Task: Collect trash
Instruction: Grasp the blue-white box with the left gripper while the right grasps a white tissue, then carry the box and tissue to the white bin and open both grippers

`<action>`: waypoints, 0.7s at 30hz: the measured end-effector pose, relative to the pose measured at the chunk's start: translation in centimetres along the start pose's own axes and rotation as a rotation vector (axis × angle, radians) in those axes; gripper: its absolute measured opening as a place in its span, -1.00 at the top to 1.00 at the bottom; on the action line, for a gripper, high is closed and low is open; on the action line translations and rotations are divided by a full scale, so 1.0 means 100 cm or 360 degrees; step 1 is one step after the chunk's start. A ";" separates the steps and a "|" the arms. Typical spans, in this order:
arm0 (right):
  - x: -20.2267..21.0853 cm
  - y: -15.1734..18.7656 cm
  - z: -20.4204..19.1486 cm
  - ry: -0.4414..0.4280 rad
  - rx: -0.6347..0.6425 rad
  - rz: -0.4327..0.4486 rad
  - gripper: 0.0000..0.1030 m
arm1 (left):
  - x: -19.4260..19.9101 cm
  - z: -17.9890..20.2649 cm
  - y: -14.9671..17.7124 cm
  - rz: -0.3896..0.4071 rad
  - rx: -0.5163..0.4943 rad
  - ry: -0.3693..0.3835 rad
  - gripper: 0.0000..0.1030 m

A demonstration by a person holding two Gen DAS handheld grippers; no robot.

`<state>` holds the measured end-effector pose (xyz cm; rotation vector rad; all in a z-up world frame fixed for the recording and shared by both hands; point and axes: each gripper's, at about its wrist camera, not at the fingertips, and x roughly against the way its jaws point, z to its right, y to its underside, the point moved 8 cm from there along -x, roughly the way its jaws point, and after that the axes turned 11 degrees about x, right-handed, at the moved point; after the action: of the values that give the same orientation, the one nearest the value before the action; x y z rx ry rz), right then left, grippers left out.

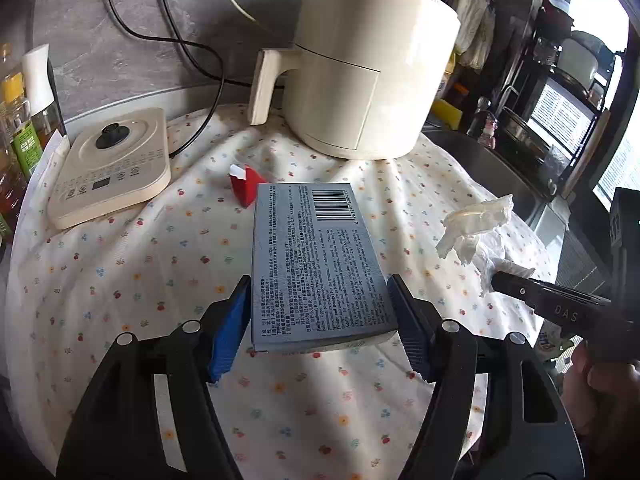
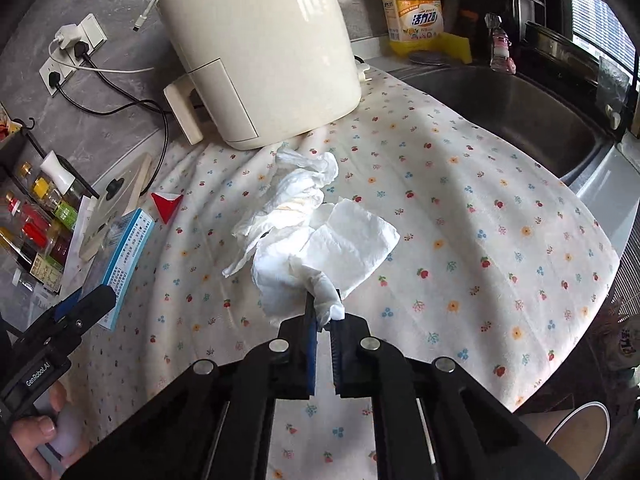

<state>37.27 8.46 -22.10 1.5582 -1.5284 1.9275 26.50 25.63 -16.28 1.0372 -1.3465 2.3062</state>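
Blue pads (image 1: 230,328) on the left gripper (image 1: 320,320) squeeze the near end of a grey medicine box (image 1: 316,260), barcode side up, and the box appears to hang clear of the flowered cloth (image 1: 140,280), though I can't be sure its far end isn't resting there. Over on the other side, the right gripper (image 2: 323,316) has its jaws nearly pressed together on a corner of crumpled white tissue (image 2: 316,232), most of which spills forward in a loose bunch above the cloth. Both hands are loaded, then, so I'd judge the picking-up step done for these two pieces and the carrying-off step in hand. No bin shows in either view; the next move calls for swinging both loads to wherever the rubbish goes, keeping the squeeze firm so the tissue doesn't slip out of that thin pinch. Beyond the box a small red carton (image 1: 246,184) sits on the cloth, looking like another scrap left to collect. Past that, a cream air fryer (image 1: 372,68) stands at the back of the counter, with a flat cream kettle base (image 1: 112,168) off to the left near some bottles (image 1: 20,128), and a steel sink (image 2: 500,112) lies to the right, a yellow detergent jug (image 2: 414,8) behind it.
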 end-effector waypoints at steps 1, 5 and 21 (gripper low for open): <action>0.007 0.004 0.007 0.0016 -0.0014 0.0008 0.87 | 0.000 0.011 0.002 -0.0003 -0.0021 0.0024 -0.31; 0.029 0.021 0.038 0.0060 -0.0082 0.0012 0.87 | -0.002 0.055 0.013 -0.0026 -0.0108 0.0110 -0.31; 0.022 0.000 0.015 0.0019 0.0160 -0.0101 0.86 | -0.001 0.071 0.021 -0.0028 -0.0078 0.0141 -0.31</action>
<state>37.22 6.34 -20.45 1.6118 -1.3800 2.0027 28.52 18.54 -15.49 0.9171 -1.3469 2.2664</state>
